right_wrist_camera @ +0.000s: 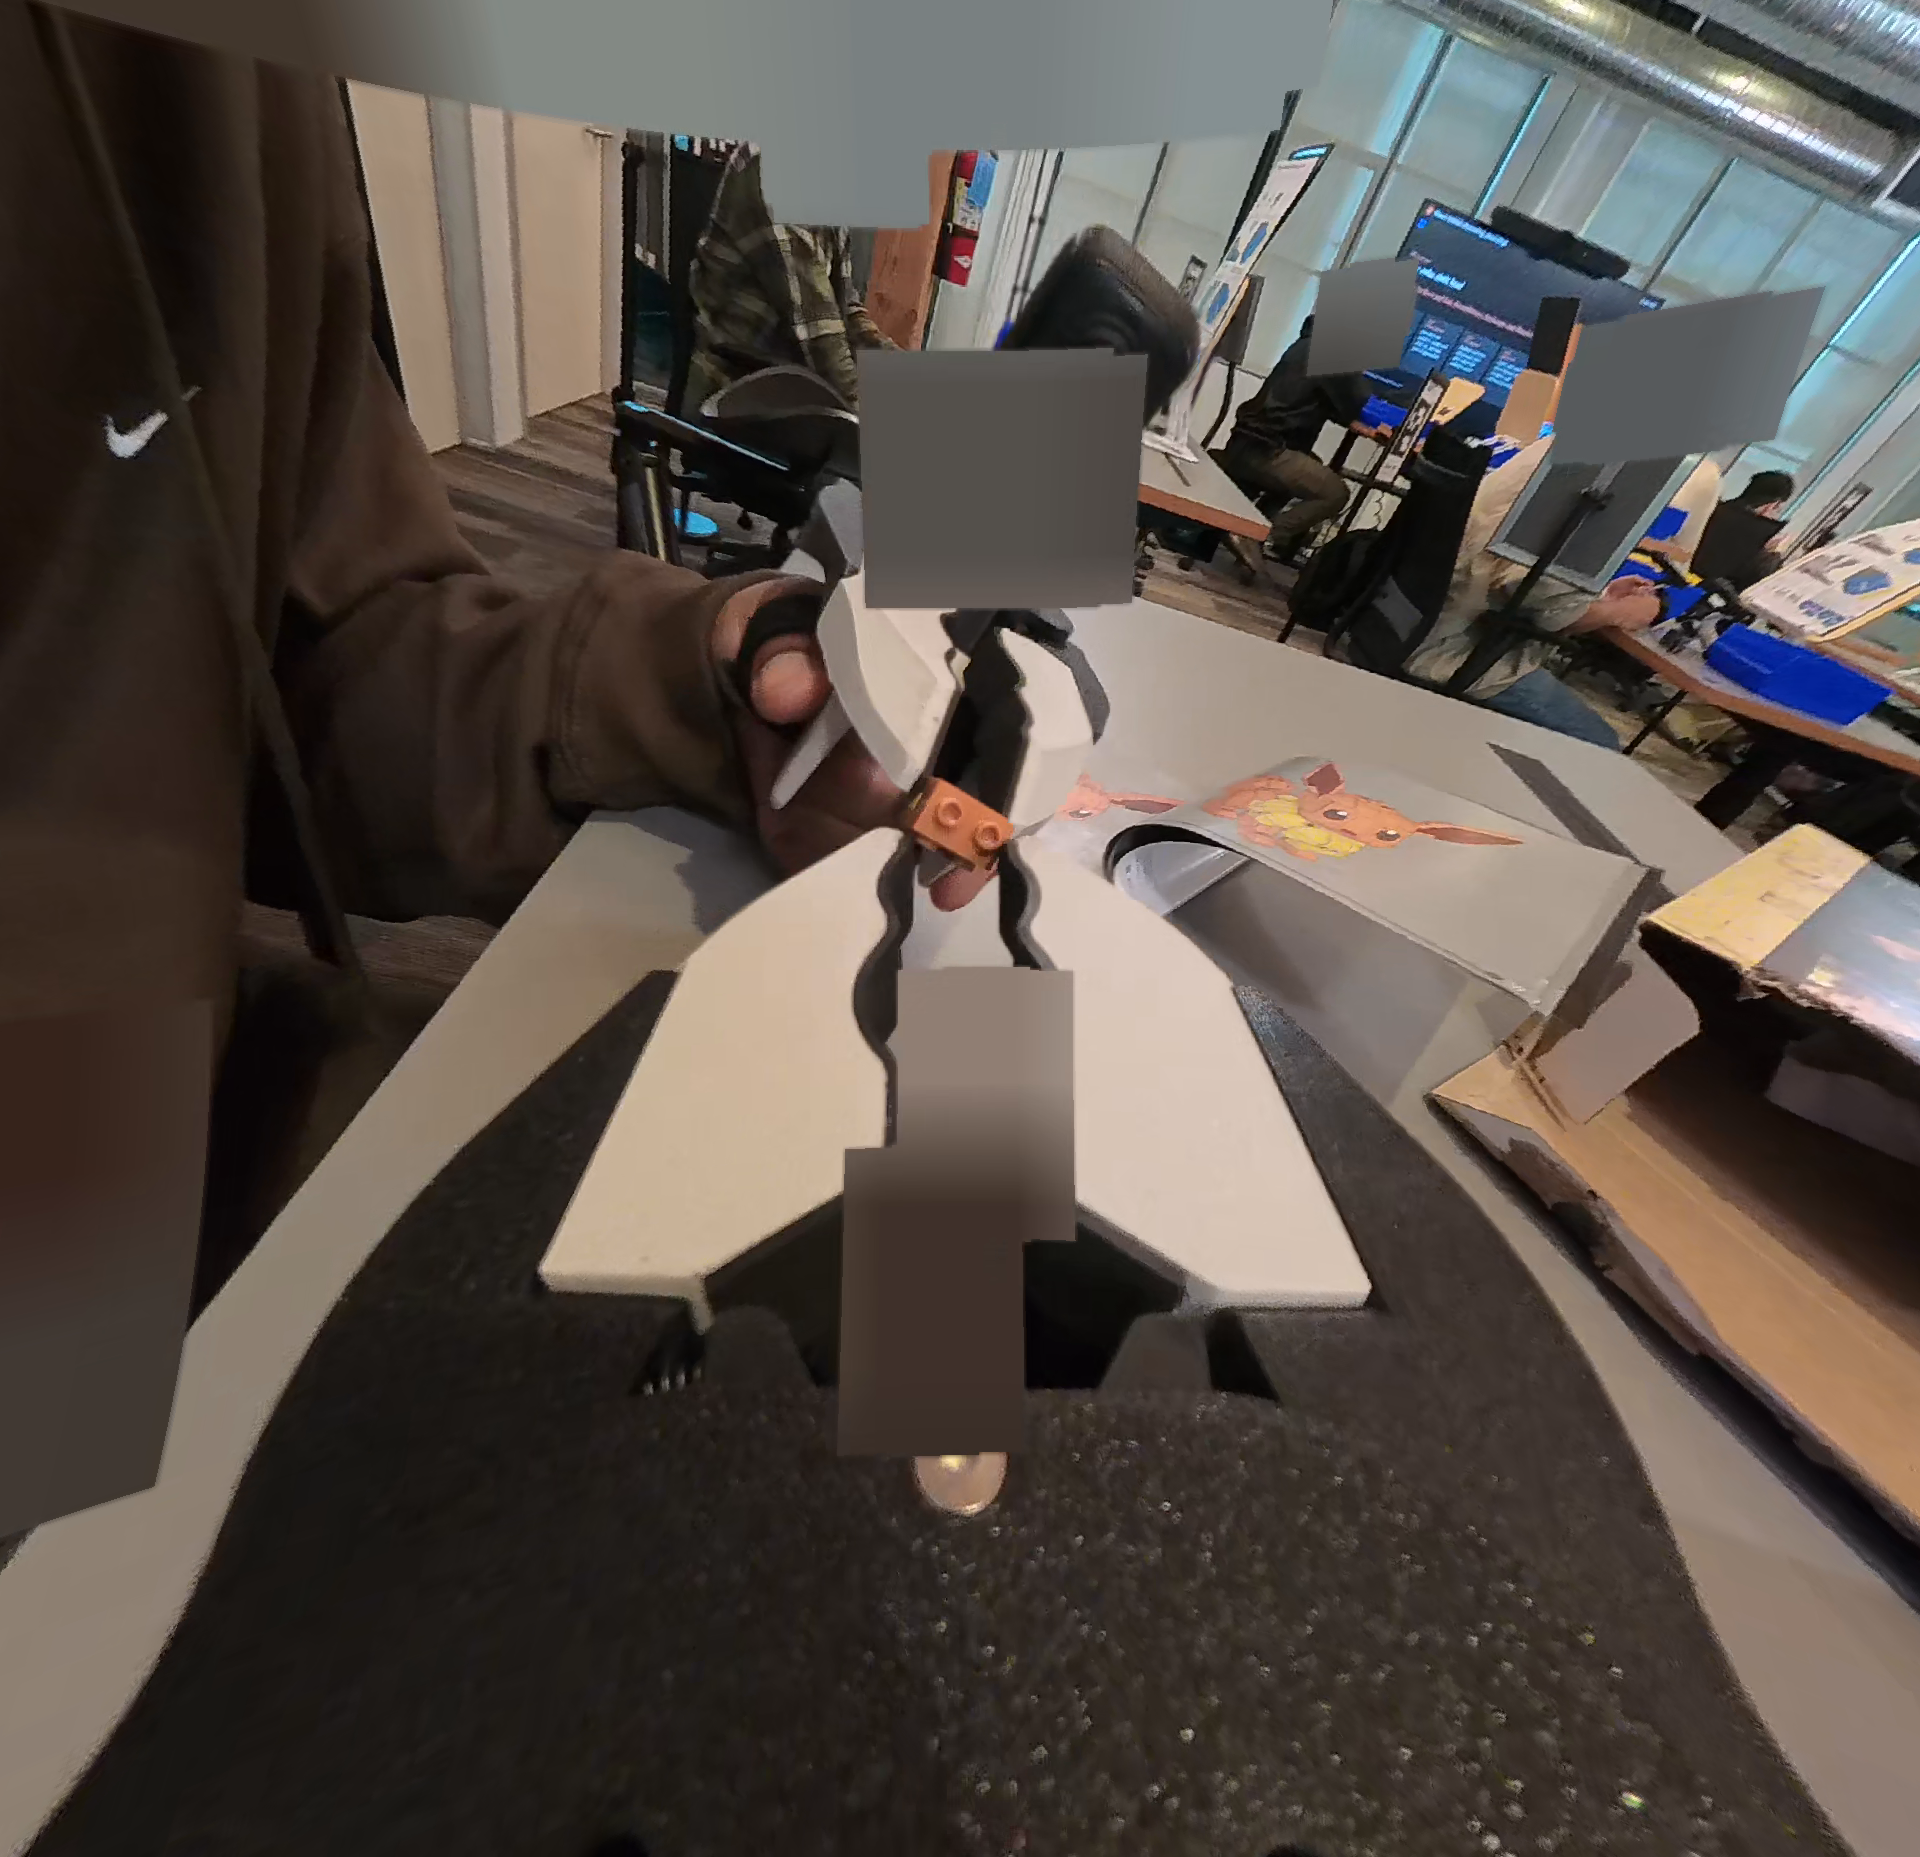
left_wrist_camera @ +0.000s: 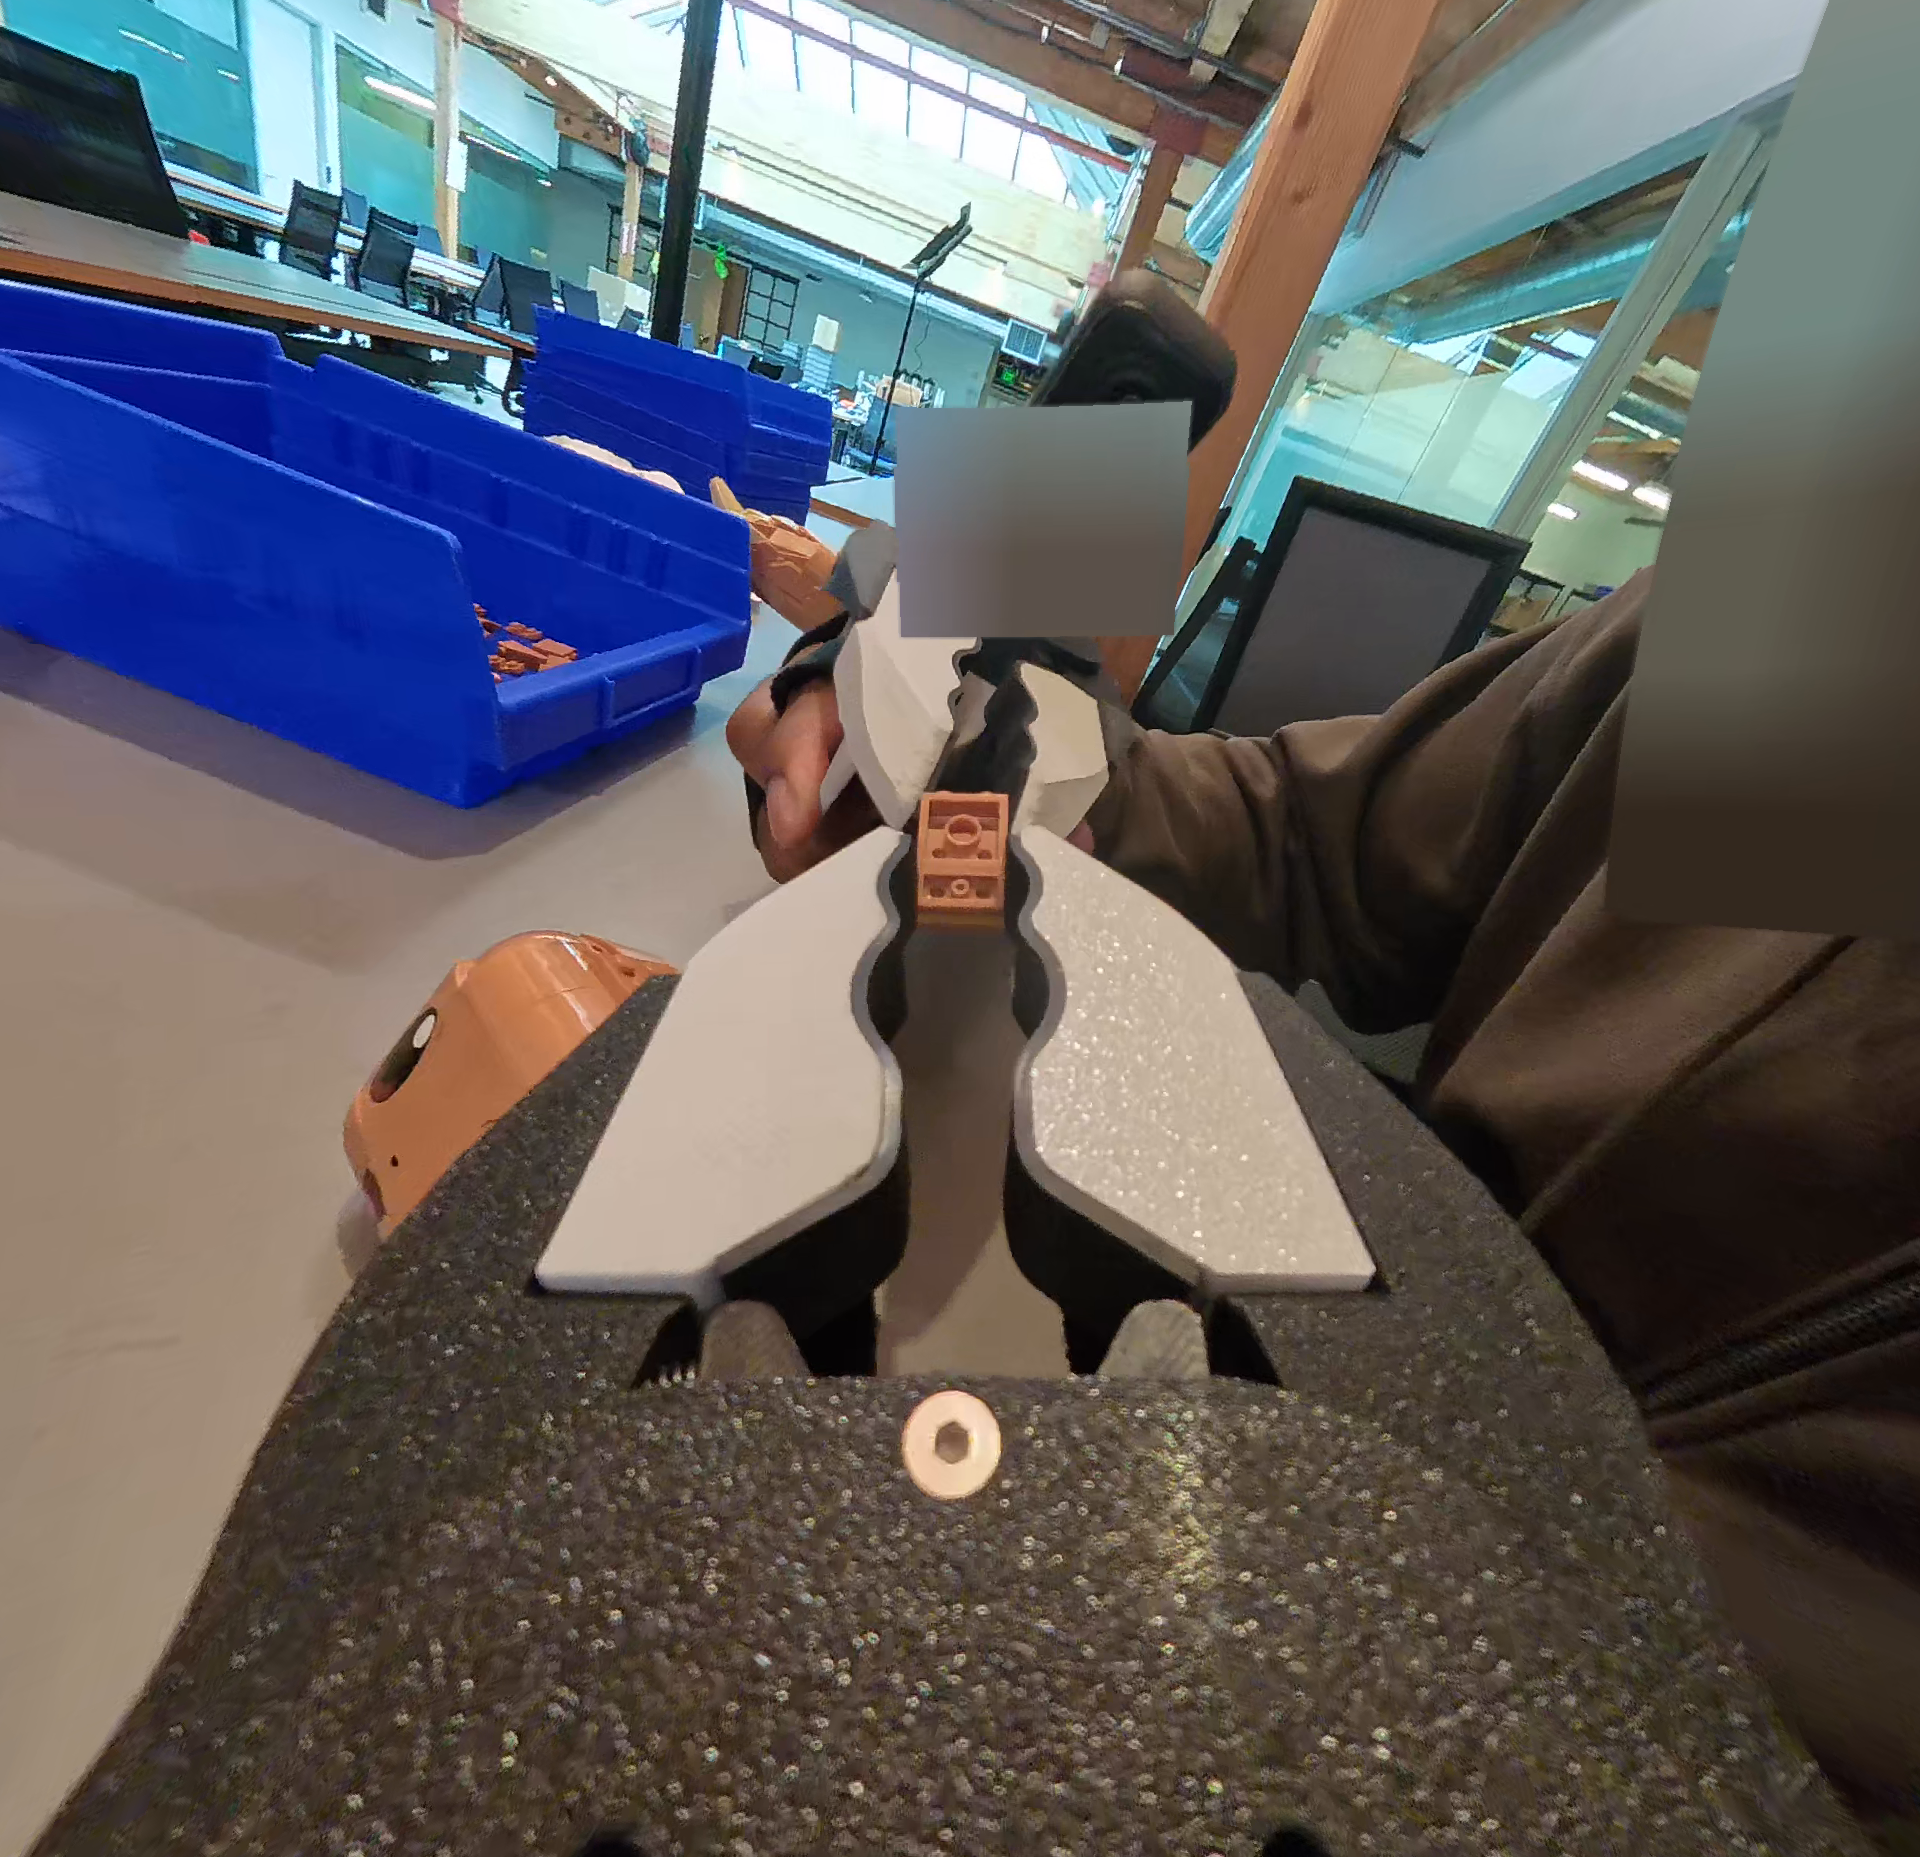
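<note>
Two white-fingered grippers meet tip to tip above the grey desk (left_wrist_camera: 156,976). The left gripper (left_wrist_camera: 961,877) pinches a small tan plastic brick (left_wrist_camera: 962,862); the right gripper (right_wrist_camera: 956,836) clamps a small orange studded brick (right_wrist_camera: 958,820). Left of the tan brick sits a blue plastic bin (left_wrist_camera: 343,602).

The left tongs (left_wrist_camera: 961,877) and the right tongs (right_wrist_camera: 956,851) point at each other, tips almost touching. Both are narrowed to a small gap, seemingly pinching. Behind each pair a brown-sleeved hand (left_wrist_camera: 790,779) wraps the handle.
</note>
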The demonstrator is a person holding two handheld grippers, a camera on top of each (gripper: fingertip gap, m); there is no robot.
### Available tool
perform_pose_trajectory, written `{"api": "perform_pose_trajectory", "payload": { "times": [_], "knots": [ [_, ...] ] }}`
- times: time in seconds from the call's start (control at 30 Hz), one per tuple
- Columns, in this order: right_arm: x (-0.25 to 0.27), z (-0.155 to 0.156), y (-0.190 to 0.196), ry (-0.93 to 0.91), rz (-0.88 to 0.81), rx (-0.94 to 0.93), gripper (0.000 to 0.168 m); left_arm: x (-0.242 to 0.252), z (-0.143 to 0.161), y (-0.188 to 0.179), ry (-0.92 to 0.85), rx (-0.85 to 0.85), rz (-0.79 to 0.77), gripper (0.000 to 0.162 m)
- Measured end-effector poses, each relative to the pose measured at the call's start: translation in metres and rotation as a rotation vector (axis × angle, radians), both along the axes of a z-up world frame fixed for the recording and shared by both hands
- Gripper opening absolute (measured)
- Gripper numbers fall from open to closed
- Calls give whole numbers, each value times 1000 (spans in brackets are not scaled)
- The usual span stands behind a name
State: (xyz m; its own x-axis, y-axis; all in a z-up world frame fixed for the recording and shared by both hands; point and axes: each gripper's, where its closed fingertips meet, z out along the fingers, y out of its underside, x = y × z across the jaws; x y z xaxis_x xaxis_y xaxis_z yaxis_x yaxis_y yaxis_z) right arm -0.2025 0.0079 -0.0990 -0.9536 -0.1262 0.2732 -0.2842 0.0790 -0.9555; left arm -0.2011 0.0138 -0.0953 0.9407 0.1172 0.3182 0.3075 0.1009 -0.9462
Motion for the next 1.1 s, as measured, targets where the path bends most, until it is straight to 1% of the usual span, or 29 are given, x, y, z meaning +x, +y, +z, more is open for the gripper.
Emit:
{"api": "perform_pose_trajectory", "payload": {
  "times": [0.07,0.13,0.17,0.23,0.3,0.43,0.5,0.53,0.67,0.7,0.73,0.77,0.9,1.0,1.1],
  "knots": [
    [-6,1,0,44,-48,-19,0,0,4,-2,-8,28,-1,16],
    [-7,3,3,76,-57,-44,0,-5,6,-8,-13,46,32,16],
    [-7,5,4,84,-63,-63,2,-8,5,-10,-21,42,50,16],
    [-11,10,4,139,-111,-92,14,-13,6,-14,-48,70,71,16],
    [-16,10,2,258,-188,-95,23,-16,7,-16,-90,99,74,16],
    [-21,4,-7,550,-342,-54,30,-20,7,-16,-143,137,73,16],
    [-23,7,-10,649,-419,-63,31,-23,8,-15,-175,167,82,16],
    [-23,8,-12,670,-441,-67,33,-24,9,-14,-194,186,79,16],
    [-27,9,-18,689,-512,-54,36,-25,11,-6,-228,224,72,16],
    [-29,10,-18,690,-533,-55,34,-25,10,-4,-235,227,74,16],
    [-30,13,-17,687,-554,-66,28,-26,10,-2,-244,233,71,16],
    [-31,14,-16,679,-561,-71,28,-26,11,-1,-250,241,68,16],
    [-31,12,-16,599,-520,-68,27,-27,10,-3,-260,235,71,16],
    [-30,10,-15,534,-474,-73,28,-32,9,-12,-307,261,81,24],
    [-27,3,-19,539,-438,-43,28,-30,5,-15,-330,234,59,28]
  ]
}}
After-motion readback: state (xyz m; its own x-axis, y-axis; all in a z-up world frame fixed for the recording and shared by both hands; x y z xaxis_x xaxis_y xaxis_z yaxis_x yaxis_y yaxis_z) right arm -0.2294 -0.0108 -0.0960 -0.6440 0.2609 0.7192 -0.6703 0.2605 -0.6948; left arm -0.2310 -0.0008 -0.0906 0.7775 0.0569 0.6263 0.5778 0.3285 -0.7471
